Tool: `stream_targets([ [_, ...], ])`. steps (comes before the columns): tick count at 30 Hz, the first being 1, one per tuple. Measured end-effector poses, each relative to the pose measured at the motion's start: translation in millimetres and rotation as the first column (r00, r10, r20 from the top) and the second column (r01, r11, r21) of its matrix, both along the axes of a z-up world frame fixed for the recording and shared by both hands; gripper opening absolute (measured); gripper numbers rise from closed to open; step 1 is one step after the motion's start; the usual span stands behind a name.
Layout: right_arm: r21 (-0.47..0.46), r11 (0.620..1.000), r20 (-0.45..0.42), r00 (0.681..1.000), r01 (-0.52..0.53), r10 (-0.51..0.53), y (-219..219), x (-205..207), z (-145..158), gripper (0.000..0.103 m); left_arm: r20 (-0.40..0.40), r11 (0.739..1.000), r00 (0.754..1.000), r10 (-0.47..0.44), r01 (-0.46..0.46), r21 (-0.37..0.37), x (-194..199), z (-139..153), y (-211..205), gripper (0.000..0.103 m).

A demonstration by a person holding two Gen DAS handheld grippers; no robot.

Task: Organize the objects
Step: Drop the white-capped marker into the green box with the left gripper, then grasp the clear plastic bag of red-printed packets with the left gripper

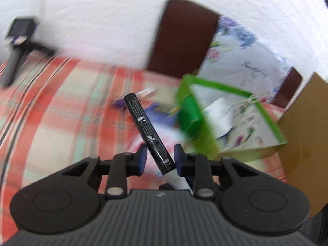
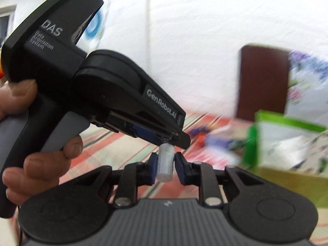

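Left gripper [image 1: 160,157] pinches black marker [image 1: 146,127] near its lower end, barrel slanting up-left above plaid tablecloth [image 1: 51,106]. Right gripper [image 2: 166,165] clamps translucent white cap [image 2: 165,162], cap upright just under left gripper's nose. Person's hand [image 2: 30,143] grips left handle. Green-rimmed box [image 1: 235,127] right of marker; contents blurred, possibly papers.

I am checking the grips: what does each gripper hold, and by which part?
The left gripper holds a black pen near its lower end. The right gripper holds a translucent white cap by its sides.
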State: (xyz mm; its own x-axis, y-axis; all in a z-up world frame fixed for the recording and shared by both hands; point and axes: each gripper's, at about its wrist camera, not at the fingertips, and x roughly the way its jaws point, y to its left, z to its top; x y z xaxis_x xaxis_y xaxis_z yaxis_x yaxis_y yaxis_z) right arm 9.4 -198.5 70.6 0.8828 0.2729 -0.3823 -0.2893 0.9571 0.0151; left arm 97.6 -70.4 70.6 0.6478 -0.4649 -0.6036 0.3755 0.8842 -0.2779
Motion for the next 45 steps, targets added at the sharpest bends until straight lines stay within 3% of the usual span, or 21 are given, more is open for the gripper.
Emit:
stream_targets([
  [4,0.028,0.992,0.051,0.991,0.119,-0.121,-37.1,5.8,8.4,0.02,0.063,0.994,0.993,-0.102,0.099,0.042,10.8,13.1,-52.9,0.029],
  [8,0.098,0.969,0.038,0.972,0.228,-0.232,-79.3,20.1,6.8,0.02,0.084,0.982,0.981,-0.177,0.171,0.078,23.7,12.1,-101.9,0.028],
  [12,0.121,0.95,0.014,0.956,0.288,-0.292,-104.8,39.4,-4.3,0.02,0.063,0.975,0.978,-0.201,0.193,0.11,40.4,3.6,-133.9,0.027],
  [16,0.115,0.936,-0.024,0.943,0.333,-0.332,-118.0,48.6,-16.5,0.031,0.08,0.967,0.981,-0.178,0.159,0.2,50.4,-8.5,-147.5,0.028],
  [24,0.156,0.92,-0.012,0.932,0.358,-0.361,-121.6,25.6,-24.2,0.032,0.088,0.97,0.984,-0.153,0.133,0.202,37.6,-7.6,-128.2,0.029],
  [27,0.163,0.919,-0.008,0.931,0.36,-0.364,-121.1,15.4,-22.6,0.033,0.141,0.964,0.982,-0.126,0.088,0.252,22.6,-0.7,-123.3,0.029],
  [31,0.162,0.924,0.0,0.936,0.346,-0.351,-112.7,4.3,-16.4,0.033,0.145,0.961,0.986,-0.08,0.038,0.273,15.4,2.2,-105.6,0.029],
  [40,0.125,0.96,0.011,0.967,0.252,-0.255,-71.1,-6.2,-7.3,0.037,0.143,0.956,0.989,0.046,-0.085,0.28,11.1,-4.6,-49.3,0.032],
  [45,0.083,0.983,-0.037,0.986,0.166,-0.163,-39.1,-2.8,-15.3,0.039,0.067,0.957,0.985,0.16,-0.172,0.235,19.8,-20.6,3.2,0.032],
])
